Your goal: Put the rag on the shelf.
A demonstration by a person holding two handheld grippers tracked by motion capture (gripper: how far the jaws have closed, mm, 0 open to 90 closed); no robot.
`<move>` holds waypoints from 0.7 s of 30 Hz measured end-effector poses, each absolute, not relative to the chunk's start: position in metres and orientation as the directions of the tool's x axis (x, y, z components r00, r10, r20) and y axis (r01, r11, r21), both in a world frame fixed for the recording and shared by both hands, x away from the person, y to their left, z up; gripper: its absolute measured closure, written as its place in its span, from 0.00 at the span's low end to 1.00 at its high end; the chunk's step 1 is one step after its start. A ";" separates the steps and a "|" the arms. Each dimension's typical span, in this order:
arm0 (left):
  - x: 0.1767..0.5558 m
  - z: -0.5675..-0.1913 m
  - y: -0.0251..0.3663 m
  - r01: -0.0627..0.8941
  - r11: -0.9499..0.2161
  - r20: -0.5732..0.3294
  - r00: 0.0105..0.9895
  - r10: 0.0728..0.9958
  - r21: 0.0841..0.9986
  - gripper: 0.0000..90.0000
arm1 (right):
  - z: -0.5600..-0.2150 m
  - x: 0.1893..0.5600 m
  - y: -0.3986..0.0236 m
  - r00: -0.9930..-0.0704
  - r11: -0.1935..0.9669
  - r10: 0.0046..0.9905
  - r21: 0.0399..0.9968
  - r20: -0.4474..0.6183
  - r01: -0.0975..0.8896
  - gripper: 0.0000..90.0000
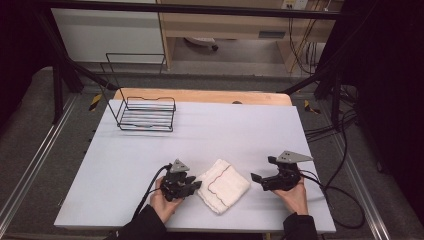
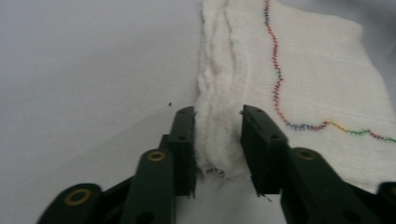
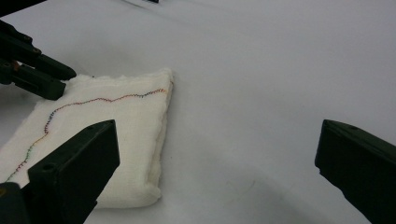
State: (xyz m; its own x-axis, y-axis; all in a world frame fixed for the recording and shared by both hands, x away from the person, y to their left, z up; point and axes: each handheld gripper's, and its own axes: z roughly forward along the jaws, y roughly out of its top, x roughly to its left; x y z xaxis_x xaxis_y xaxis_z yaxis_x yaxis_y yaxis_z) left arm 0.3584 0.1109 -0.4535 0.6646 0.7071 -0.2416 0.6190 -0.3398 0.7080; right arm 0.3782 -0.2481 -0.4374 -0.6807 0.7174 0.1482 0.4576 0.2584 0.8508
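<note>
Smooth grey bench (image 1: 150,165): we see left claw (image 2: 217,140) grasping the folded fuzzy cloth's (image 2: 317,70) frayed edge; right claw (image 3: 217,168) released.

Folded cloth (image 1: 223,185) before wire rack (image 1: 148,114)

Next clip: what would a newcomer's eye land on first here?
Probably the folded white cloth with wavy coloured stitching, lying near the front edge of the pale table. The left gripper has its jaws around the cloth's frayed edge, while the right gripper waits open just to its right. A black wire rack sits at the far left corner.
</note>
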 end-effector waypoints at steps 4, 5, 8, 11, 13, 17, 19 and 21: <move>0.358 -0.452 0.110 0.618 -0.345 -0.239 0.667 0.706 0.707 0.85 | -0.437 0.381 -0.236 -0.693 0.273 0.705 0.844 0.151 0.461 0.01; 0.357 -0.452 0.109 0.614 -0.346 -0.233 0.668 0.707 0.710 0.85 | -0.437 0.381 -0.234 -0.697 0.276 0.701 0.843 0.152 0.462 0.01; 0.356 -0.452 0.109 0.602 -0.351 -0.217 0.671 0.709 0.717 0.87 | -0.438 0.385 -0.222 -0.706 0.300 0.692 0.829 0.152 0.472 0.01; 0.356 -0.451 0.109 0.595 -0.358 -0.206 0.676 0.708 0.720 0.89 | -0.437 0.391 -0.209 -0.713 0.300 0.678 0.820 0.176 0.488 0.05; 0.355 -0.451 0.109 0.594 -0.357 -0.206 0.675 0.708 0.721 0.89 | -0.437 0.393 -0.206 -0.715 0.301 0.675 0.816 0.183 0.493 0.06; 0.356 -0.451 0.111 0.595 -0.358 -0.209 0.677 0.706 0.720 0.90 | -0.435 0.402 -0.191 -0.705 0.287 0.673 0.799 0.225 0.529 0.15; 0.356 -0.450 0.111 0.595 -0.360 -0.207 0.678 0.706 0.719 0.90 | -0.434 0.408 -0.179 -0.705 0.292 0.666 0.785 0.243 0.546 0.23; 0.356 -0.450 0.112 0.593 -0.364 -0.205 0.680 0.704 0.718 0.90 | -0.435 0.410 -0.176 -0.707 0.299 0.665 0.782 0.241 0.547 0.26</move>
